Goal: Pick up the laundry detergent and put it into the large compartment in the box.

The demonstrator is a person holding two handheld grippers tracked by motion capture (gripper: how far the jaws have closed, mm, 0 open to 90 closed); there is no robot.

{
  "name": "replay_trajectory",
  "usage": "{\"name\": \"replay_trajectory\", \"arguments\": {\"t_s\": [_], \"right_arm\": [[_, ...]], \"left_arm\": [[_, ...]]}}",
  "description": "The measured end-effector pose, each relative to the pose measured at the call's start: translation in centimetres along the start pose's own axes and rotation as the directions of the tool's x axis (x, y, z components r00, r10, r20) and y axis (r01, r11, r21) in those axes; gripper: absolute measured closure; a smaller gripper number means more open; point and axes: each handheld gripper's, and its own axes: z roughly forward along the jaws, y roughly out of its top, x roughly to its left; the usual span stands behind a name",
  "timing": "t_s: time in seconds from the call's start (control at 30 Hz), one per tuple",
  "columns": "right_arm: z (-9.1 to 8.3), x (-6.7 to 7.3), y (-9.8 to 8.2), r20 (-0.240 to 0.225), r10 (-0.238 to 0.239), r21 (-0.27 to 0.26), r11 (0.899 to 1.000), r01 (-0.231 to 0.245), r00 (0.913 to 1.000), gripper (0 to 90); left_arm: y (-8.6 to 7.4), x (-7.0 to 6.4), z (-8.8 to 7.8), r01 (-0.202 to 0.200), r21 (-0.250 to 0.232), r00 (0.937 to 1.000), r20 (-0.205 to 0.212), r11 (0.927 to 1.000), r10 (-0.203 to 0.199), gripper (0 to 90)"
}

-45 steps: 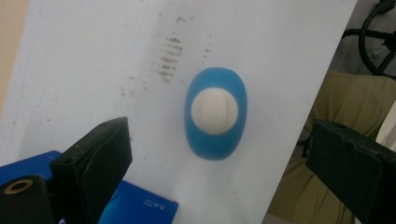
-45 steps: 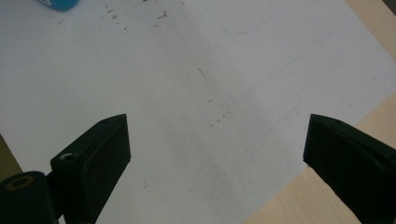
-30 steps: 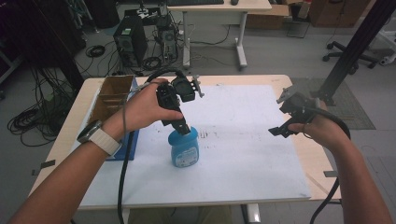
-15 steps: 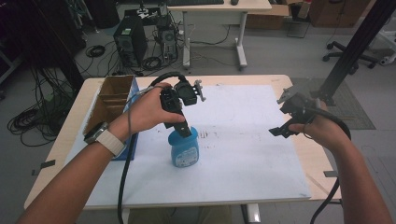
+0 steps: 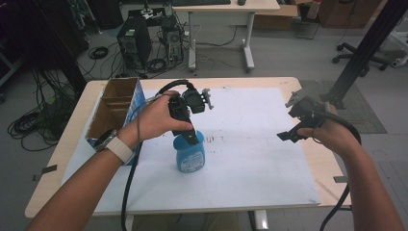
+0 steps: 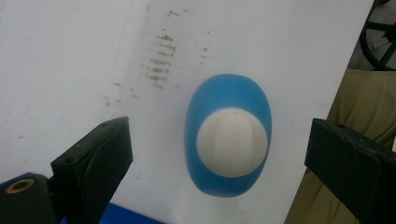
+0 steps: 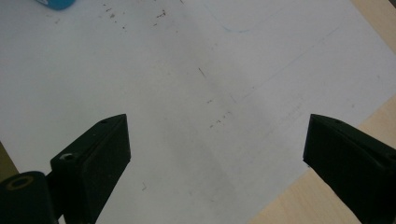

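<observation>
Directly above the blue bottle [image 6: 228, 140], left tool [image 6: 219, 154] gapes; right tool [image 7: 217, 154] gapes over bare sheet [image 7: 196, 93].

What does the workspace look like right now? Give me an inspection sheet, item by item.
Surface: white sheet on a wooden table, marked with dark smudges.
Job's things: blue bottle with white cap, upright on the sheet.
Clutter: open cardboard box at the table's left edge.
Grippers: left gripper open, straight above the bottle, not touching; right gripper open over bare sheet.
Cables: one trails from each gripper; more lie on the floor.
Surroundings: computer tower, desk, office chair.
</observation>
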Motion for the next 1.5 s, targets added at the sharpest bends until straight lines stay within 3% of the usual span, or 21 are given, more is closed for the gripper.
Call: {"name": "replay_trajectory", "arguments": {"t_s": [1.5], "right_arm": [[0.1,0.1,-0.4,-0.001,0.001,-0.002,1.0,-0.001,1.0,7.5]], "left_arm": [[0.0,-0.6,4.5,-0.001,0.042,1.0,0.006,0.9991,0.001,12.0]]}}
